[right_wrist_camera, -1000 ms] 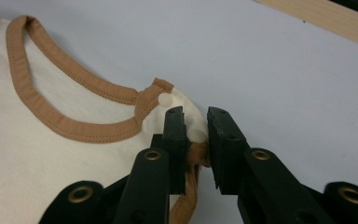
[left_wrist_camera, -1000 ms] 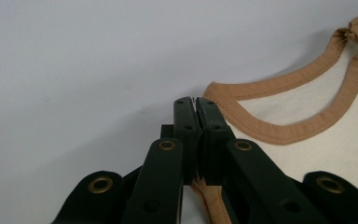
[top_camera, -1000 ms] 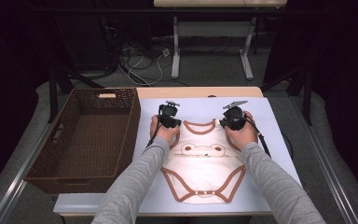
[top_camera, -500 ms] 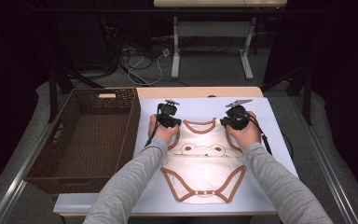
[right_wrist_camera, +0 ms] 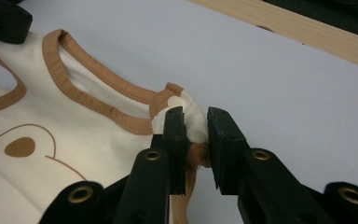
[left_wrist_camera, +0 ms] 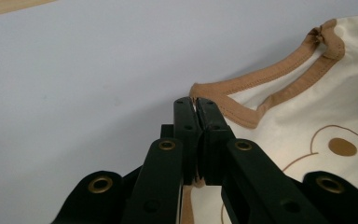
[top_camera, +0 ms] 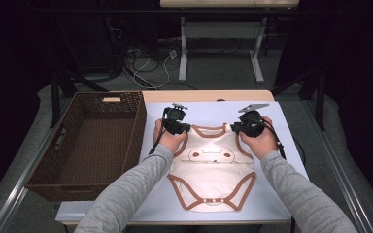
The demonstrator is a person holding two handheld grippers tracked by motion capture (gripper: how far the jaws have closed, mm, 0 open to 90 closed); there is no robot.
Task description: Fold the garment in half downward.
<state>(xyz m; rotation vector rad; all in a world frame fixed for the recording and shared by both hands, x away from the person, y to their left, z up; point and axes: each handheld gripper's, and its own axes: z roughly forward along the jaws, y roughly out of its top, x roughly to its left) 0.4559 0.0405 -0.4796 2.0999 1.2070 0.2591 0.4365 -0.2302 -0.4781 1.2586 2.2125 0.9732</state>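
Cream cotton baby bodysuit with brown trim [top_camera: 212, 171] is lying flat on the pale table [top_camera: 281, 194], beside the brown wicker basket [top_camera: 93, 141]. You are pinching each shoulder: left gripper [left_wrist_camera: 196, 106] is clamped tight on the trim, right gripper [right_wrist_camera: 196, 122] is closing around the fabric, probably so you can lift evenly.

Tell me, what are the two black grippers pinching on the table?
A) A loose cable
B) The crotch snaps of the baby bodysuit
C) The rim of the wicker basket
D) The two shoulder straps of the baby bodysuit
D: the left gripper is shut on the brown-trimmed shoulder edge of the baby bodysuit, and the right gripper clamps the other shoulder; the wicker basket sits untouched to the left.
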